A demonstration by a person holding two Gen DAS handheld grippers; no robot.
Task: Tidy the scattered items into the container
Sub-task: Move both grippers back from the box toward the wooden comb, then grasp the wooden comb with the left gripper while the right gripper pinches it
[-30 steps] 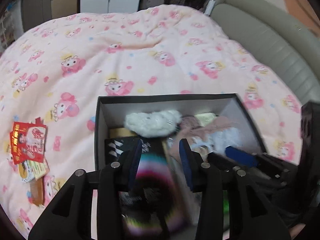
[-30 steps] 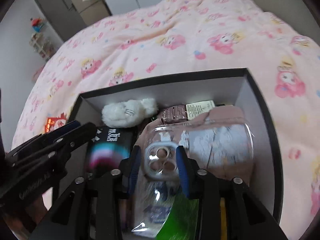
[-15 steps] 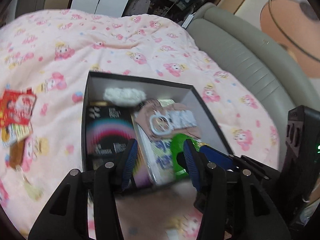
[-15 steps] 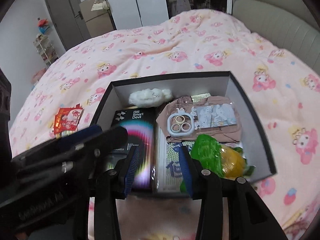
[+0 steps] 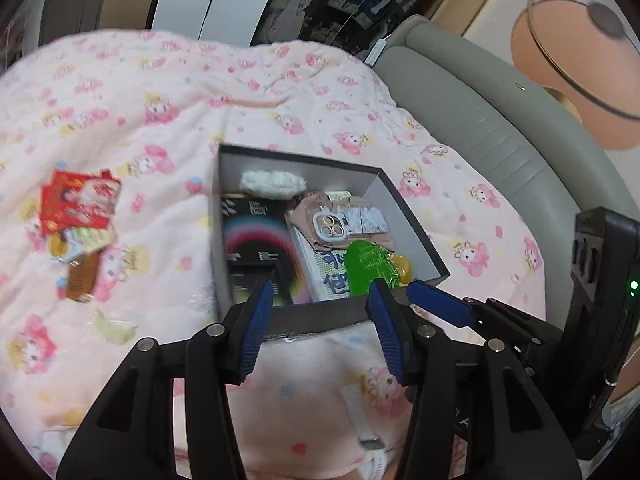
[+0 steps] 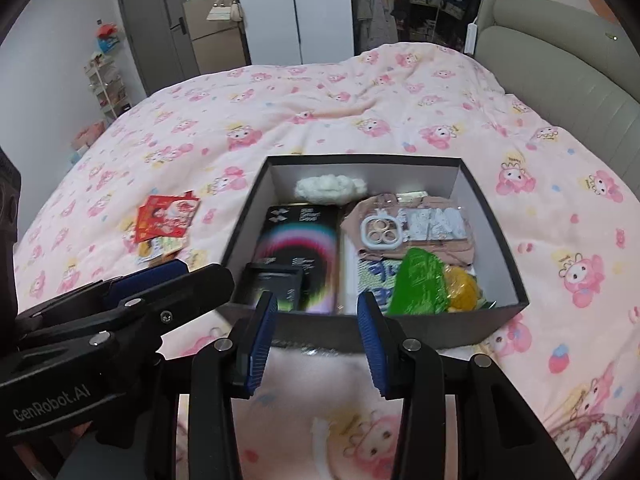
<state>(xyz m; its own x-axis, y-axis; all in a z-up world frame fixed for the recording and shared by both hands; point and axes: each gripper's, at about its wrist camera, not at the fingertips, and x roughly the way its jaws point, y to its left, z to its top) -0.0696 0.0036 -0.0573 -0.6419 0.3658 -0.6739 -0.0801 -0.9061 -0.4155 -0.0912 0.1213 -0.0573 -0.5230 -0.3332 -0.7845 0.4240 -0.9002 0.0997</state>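
Both grippers backed away; dark box [image 6: 256,196] sits packed full.

Filled black box [image 6: 494,216] on pink cartoon-print bedspread [image 6: 320,92]

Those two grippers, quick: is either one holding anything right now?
Left gripper: open, holding nothing; jaws have just been opening.
Right gripper: open, holding nothing.
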